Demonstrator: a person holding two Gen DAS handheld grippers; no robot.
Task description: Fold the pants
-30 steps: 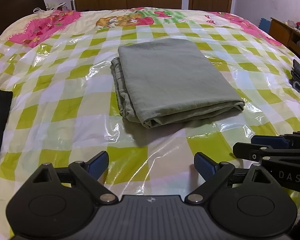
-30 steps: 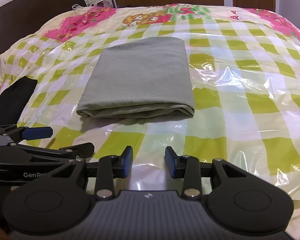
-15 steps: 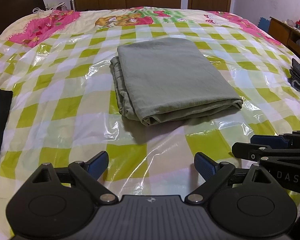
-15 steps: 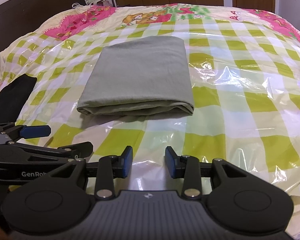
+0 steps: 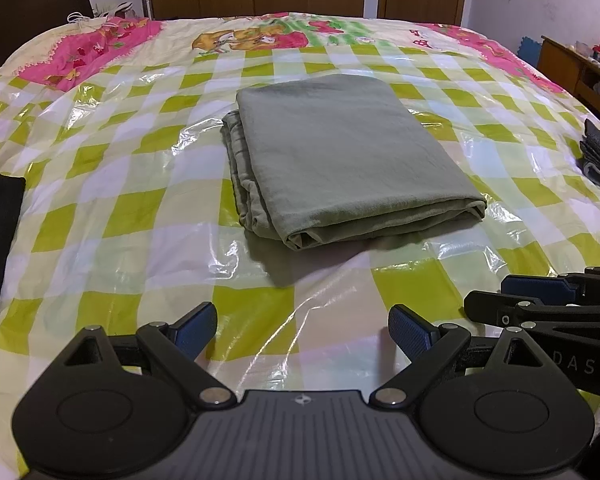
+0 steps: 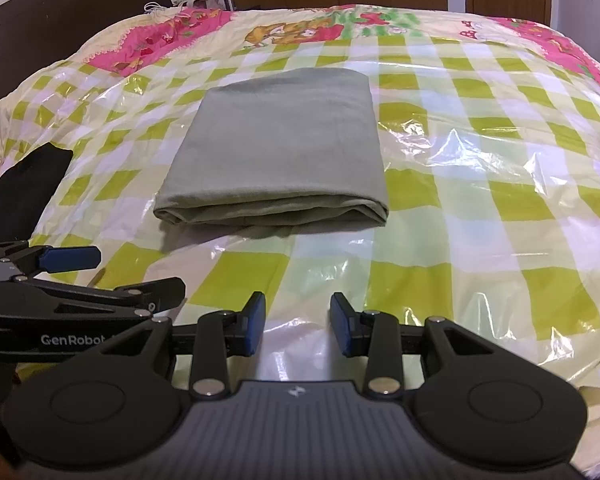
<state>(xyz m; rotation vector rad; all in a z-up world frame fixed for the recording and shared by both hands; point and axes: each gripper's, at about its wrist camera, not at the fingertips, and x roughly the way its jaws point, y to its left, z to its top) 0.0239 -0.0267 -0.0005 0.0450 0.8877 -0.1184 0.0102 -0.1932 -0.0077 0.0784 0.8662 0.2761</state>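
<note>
On the bed (image 5: 100, 208), under clear plastic: folded pants (image 5: 348, 152) at 12 o'clock | left gripper (image 5: 302, 330) jaws wide apart, right gripper (image 6: 298, 324) jaws narrowly apart, both empty | left view only: wooden cabinet (image 5: 572, 64) at 2 o'clock

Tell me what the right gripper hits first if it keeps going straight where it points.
Probably the clear plastic sheet over the bed; the right gripper, open and empty, aims downward short of the folded green pants, though depth is uncertain.

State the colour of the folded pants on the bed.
Plain grey-green pants; the left wrist view shows it best.
</note>
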